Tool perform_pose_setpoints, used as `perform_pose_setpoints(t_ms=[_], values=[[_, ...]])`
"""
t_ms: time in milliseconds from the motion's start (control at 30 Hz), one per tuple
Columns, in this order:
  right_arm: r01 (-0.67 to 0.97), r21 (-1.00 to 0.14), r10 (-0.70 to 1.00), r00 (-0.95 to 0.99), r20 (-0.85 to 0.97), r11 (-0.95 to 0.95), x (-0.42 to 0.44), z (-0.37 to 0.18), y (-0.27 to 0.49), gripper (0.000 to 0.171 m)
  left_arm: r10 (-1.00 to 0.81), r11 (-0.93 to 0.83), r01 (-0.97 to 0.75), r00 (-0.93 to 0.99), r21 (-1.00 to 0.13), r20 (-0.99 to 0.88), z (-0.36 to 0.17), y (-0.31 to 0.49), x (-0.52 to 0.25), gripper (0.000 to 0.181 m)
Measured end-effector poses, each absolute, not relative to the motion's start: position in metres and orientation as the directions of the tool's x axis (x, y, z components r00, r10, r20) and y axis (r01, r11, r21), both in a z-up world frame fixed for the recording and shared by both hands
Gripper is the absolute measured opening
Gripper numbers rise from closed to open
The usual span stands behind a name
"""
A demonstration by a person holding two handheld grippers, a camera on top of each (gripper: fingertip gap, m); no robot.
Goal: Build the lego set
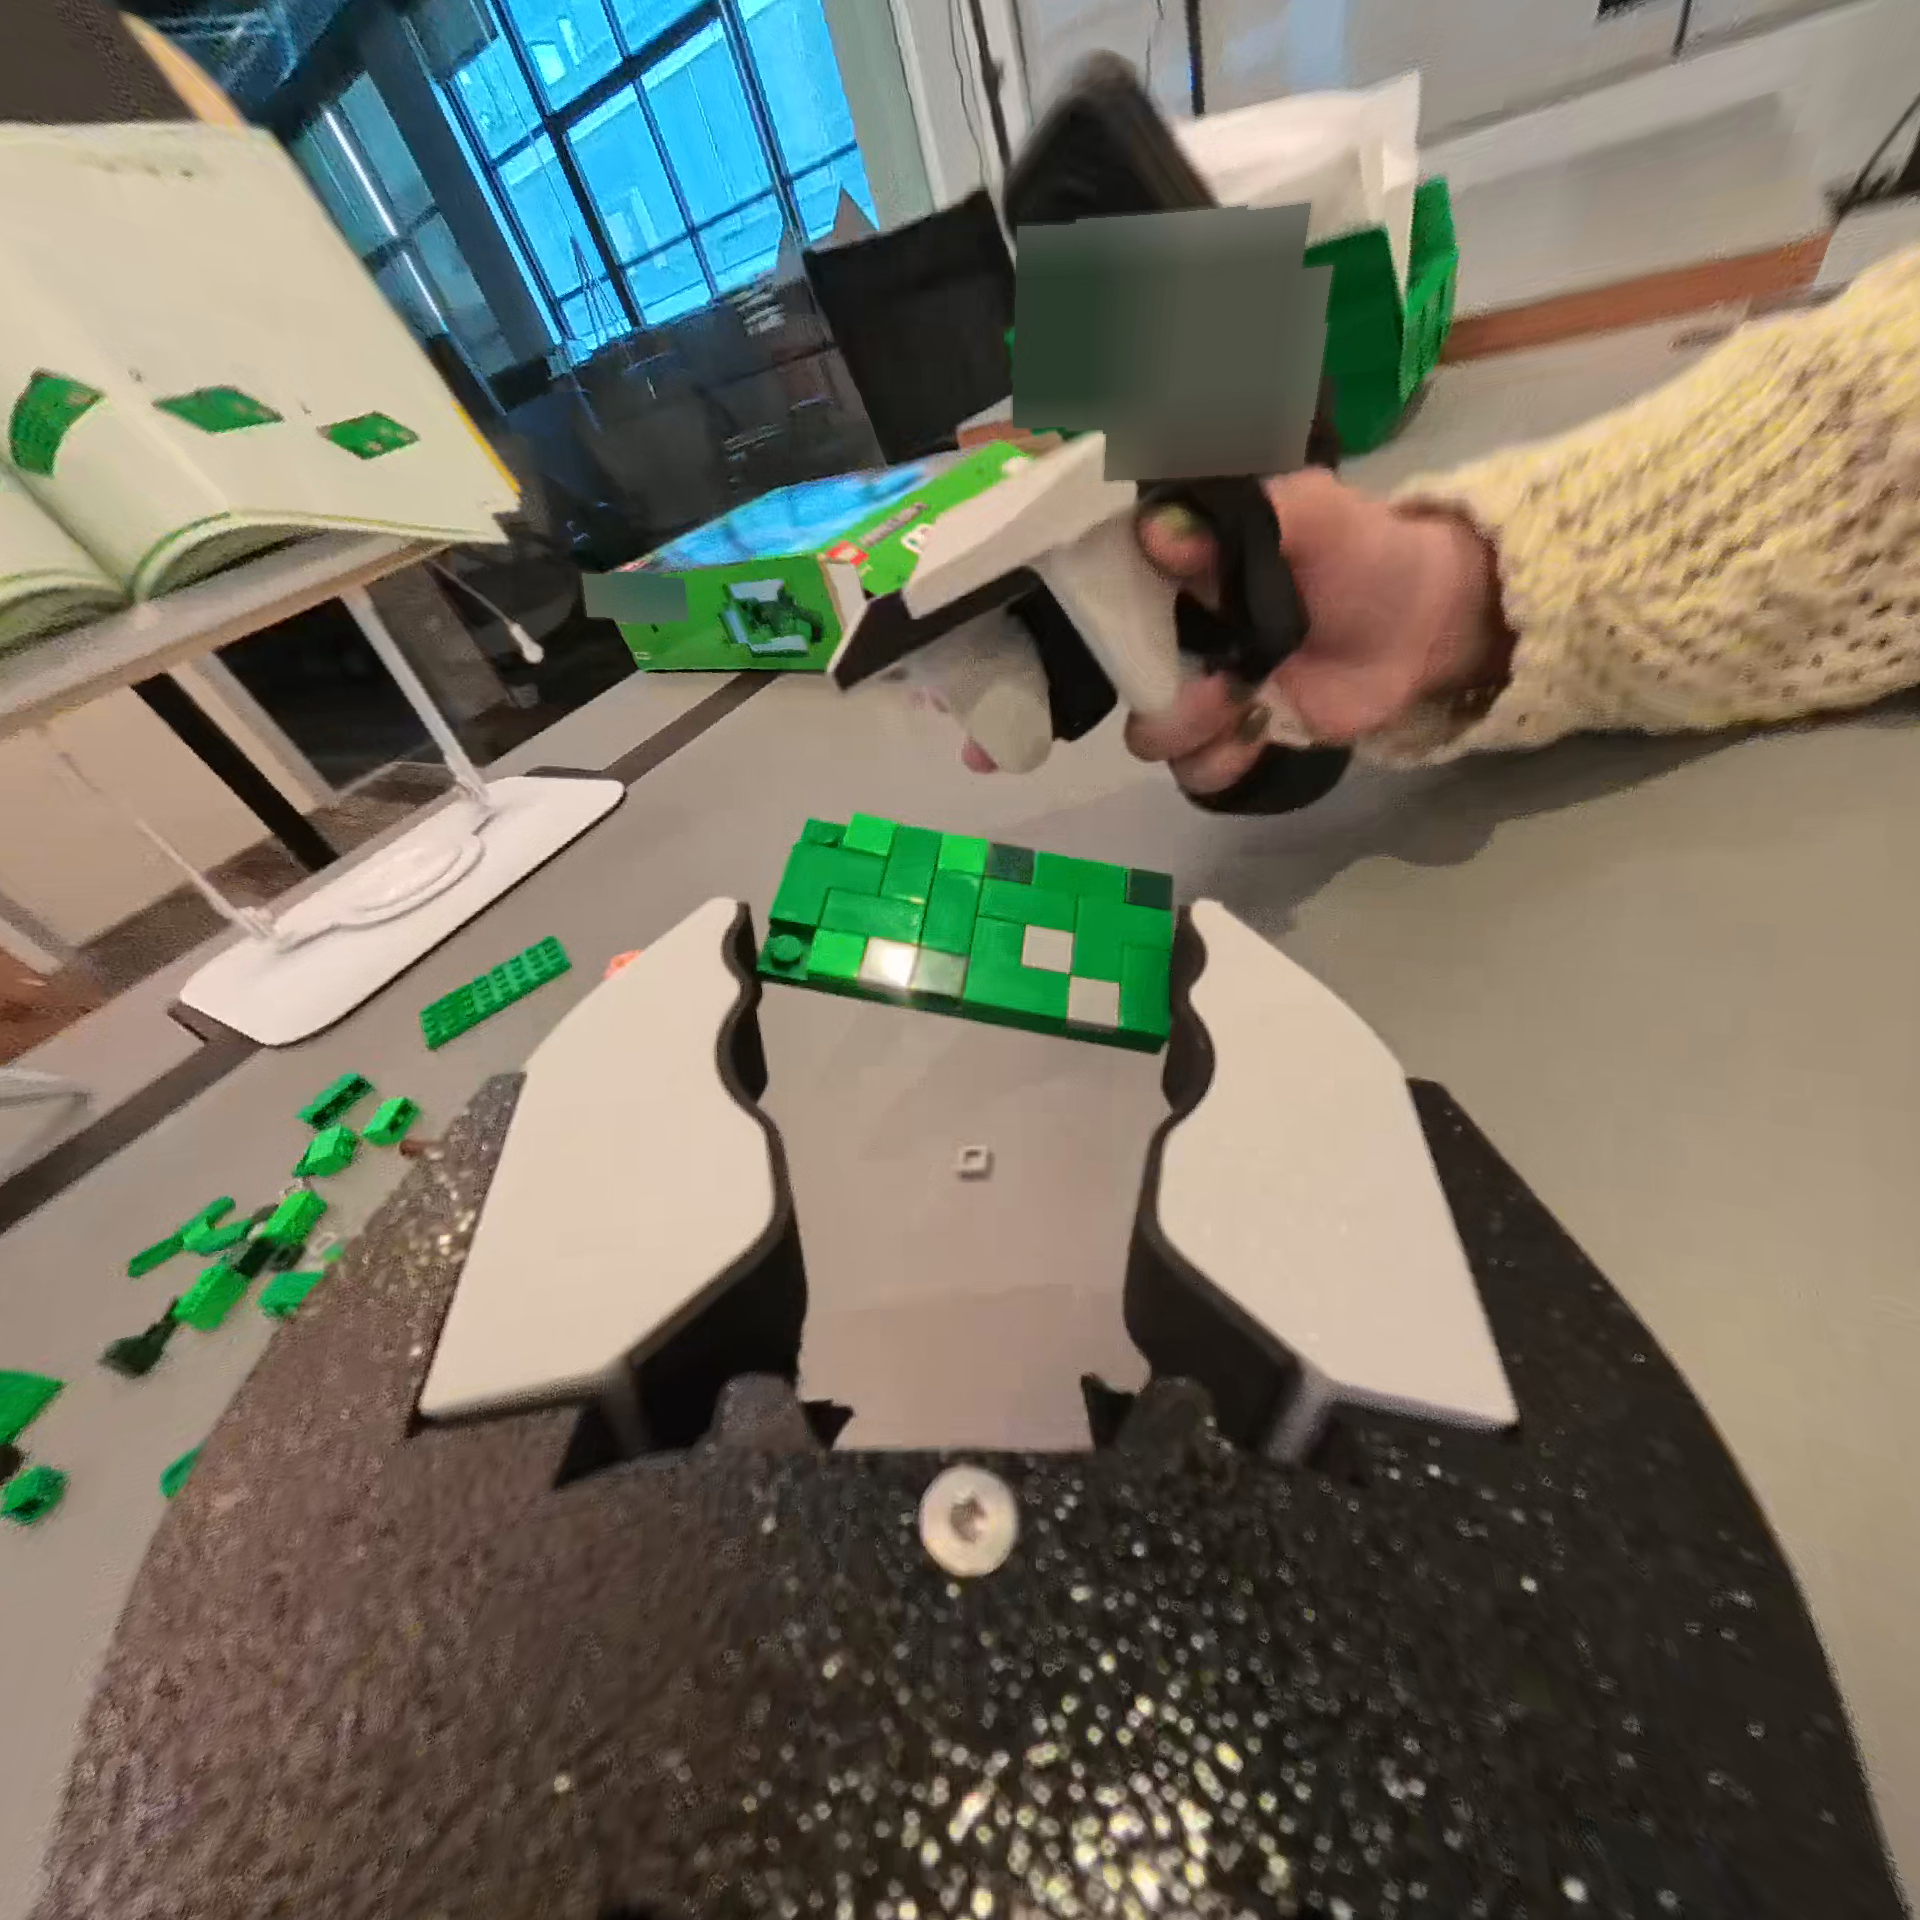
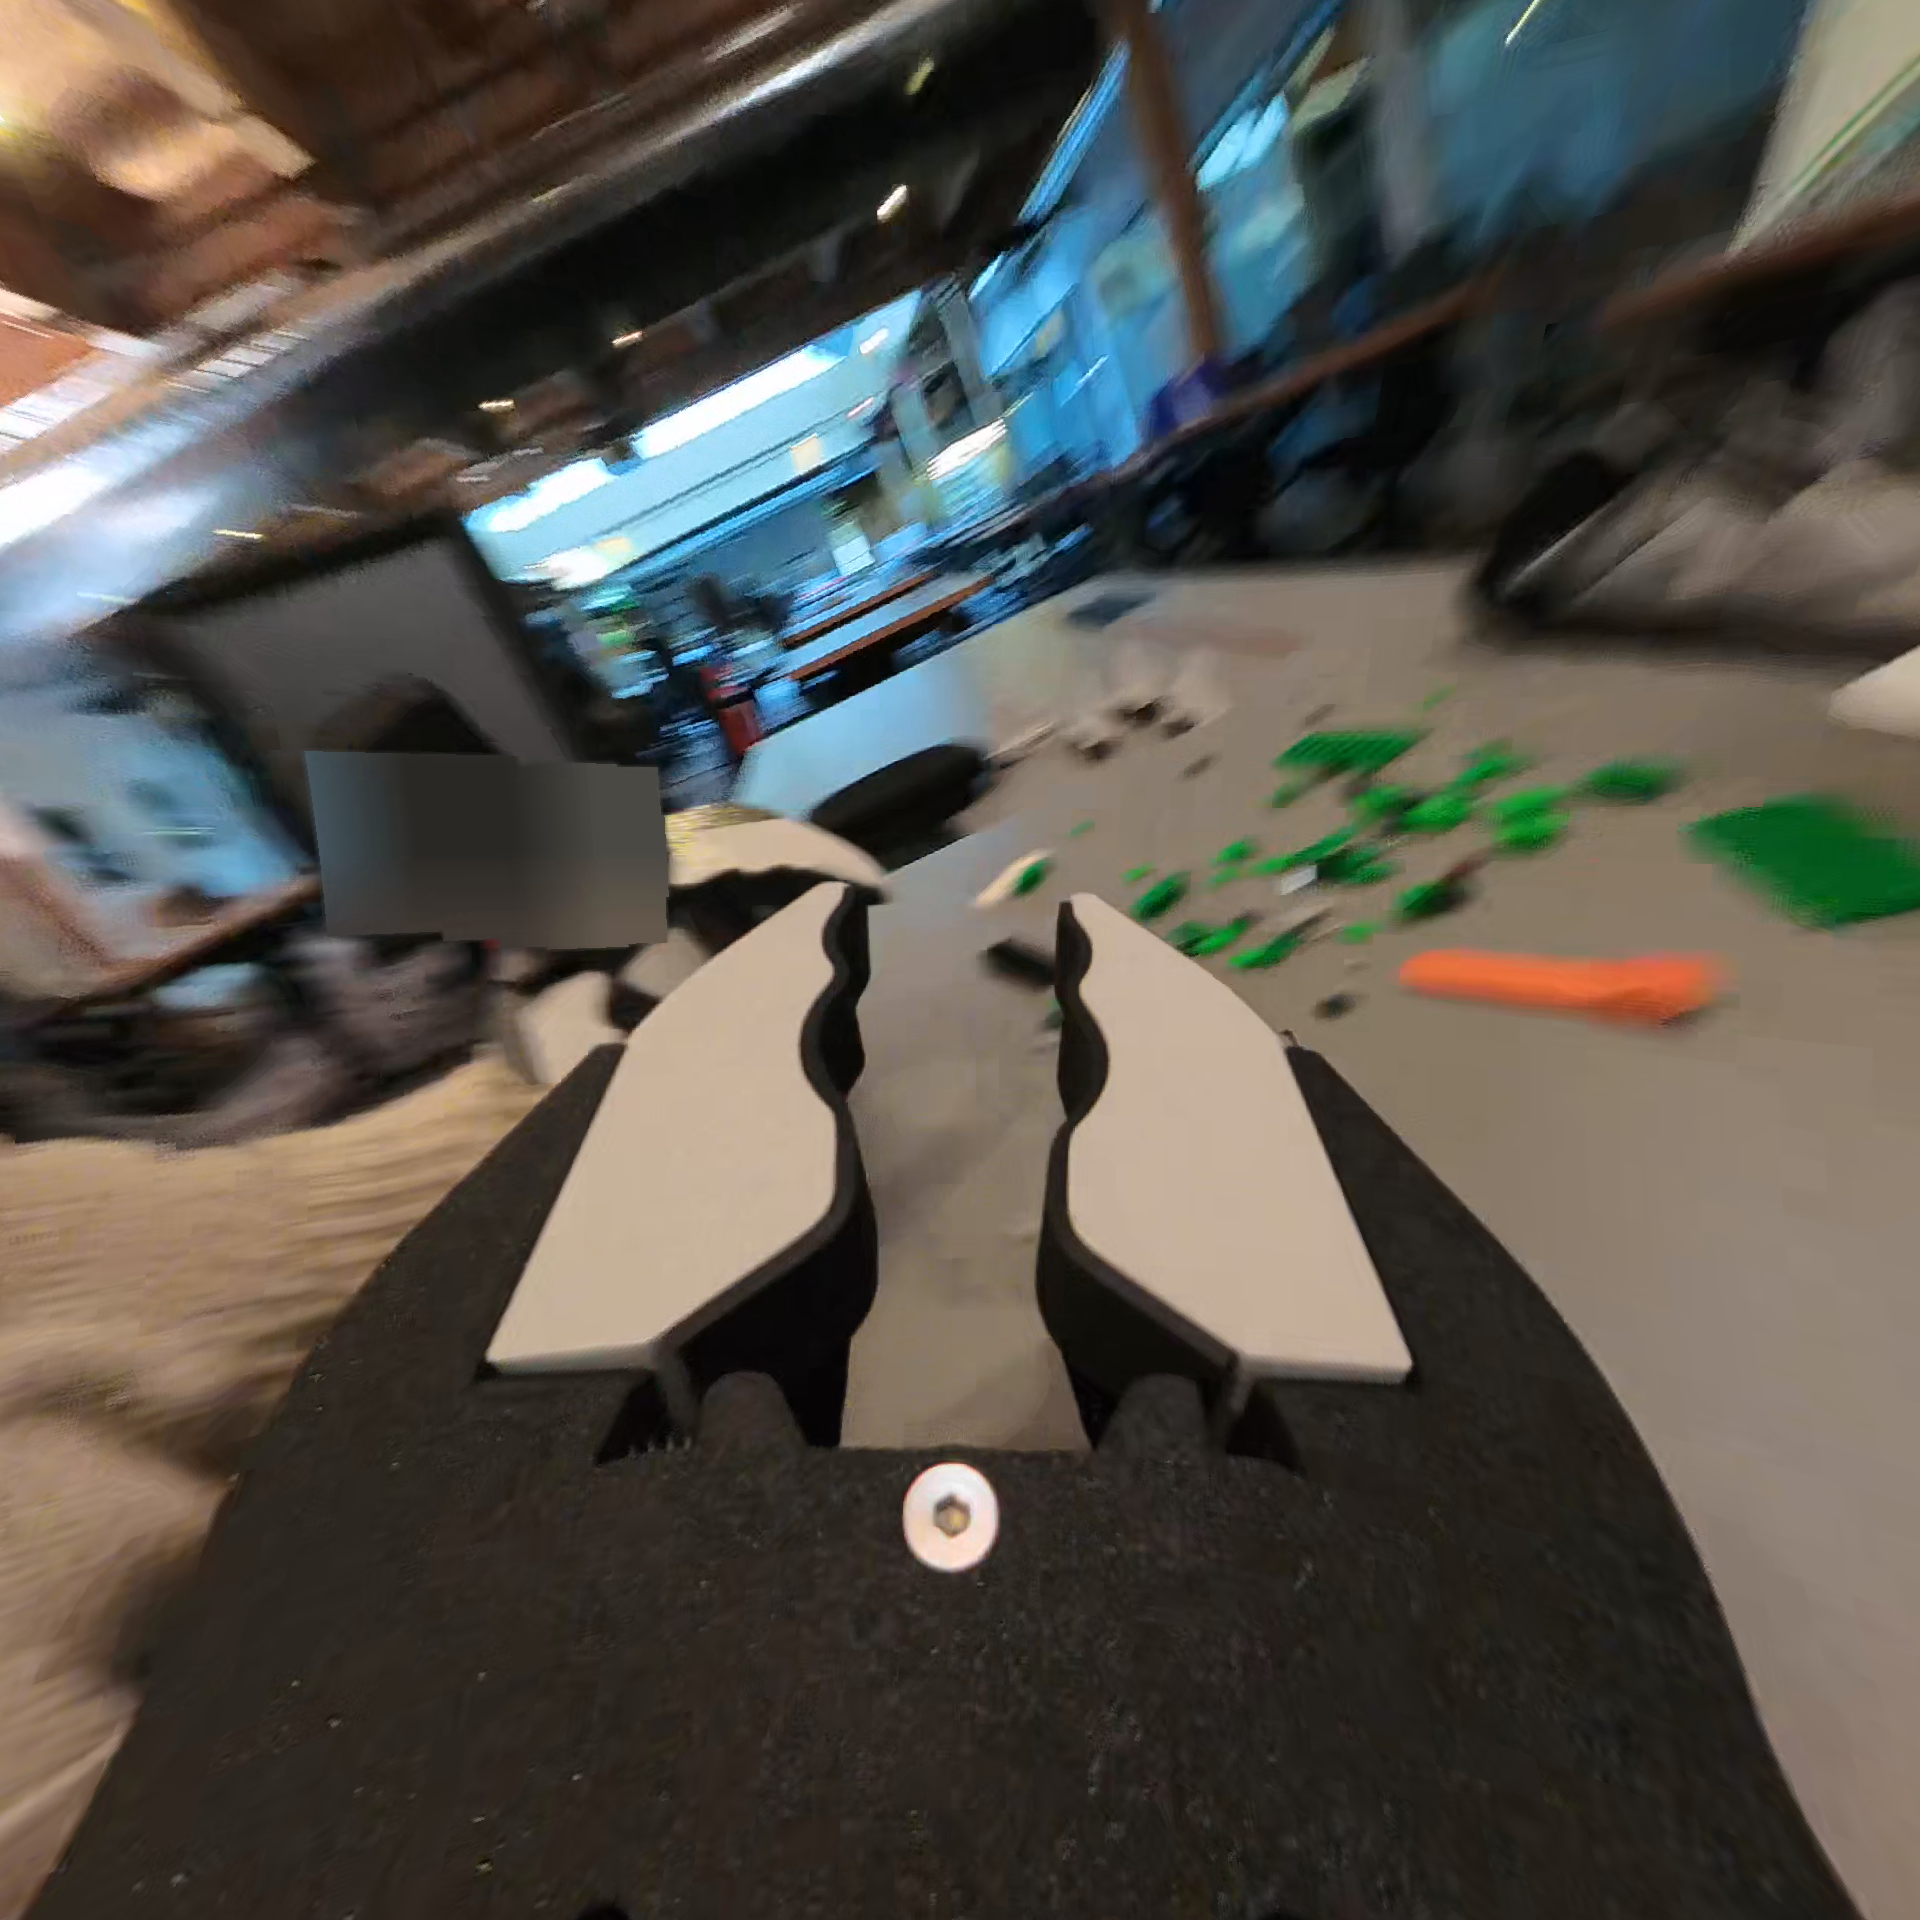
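We find the green tiled lego plate (image 1: 971,935) flat on the desk (image 1: 1558,1039), long axis crosswise between the spread tips of the empty left tool (image 1: 966,951). Right tool (image 2: 961,925): parted, empty, blurred. We see a printed green box (image 1: 769,582); its writing goes unrecorded.

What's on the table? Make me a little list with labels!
build: green tiled plate, flat on the grey table
left gripper: open, fingertips on either side of the plate's near edge
right gripper: open, empty, raised above the table
loose pieces: small green bricks, left of the build
booklet: instruction book open on a stand
box: green set box behind the build
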State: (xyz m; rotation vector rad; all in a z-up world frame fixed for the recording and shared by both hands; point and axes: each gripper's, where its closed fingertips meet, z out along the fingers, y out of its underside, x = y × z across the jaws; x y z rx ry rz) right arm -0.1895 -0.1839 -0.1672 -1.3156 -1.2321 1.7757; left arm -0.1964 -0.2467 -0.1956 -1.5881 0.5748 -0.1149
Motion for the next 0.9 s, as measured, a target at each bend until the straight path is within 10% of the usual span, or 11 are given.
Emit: perform_pose_setpoints(t_ms=[333, 900], values=[[-0.221, -0.965, 0.987, 0.099, 0.125, 0.144, -0.261, -0.164, -0.116, 0.025, -0.363, -0.015, -0.116, 0.926, -0.993, -0.102, -0.190, -0.209, -0.291, 0.075], [-0.214, -0.960, 0.965, 0.230, 0.127, 0.177, -0.338, -0.166, -0.069, 0.010, -0.779, -0.078, -0.251, 0.619, -0.965, -0.098, -0.226, -0.247, -0.223, 0.075]])
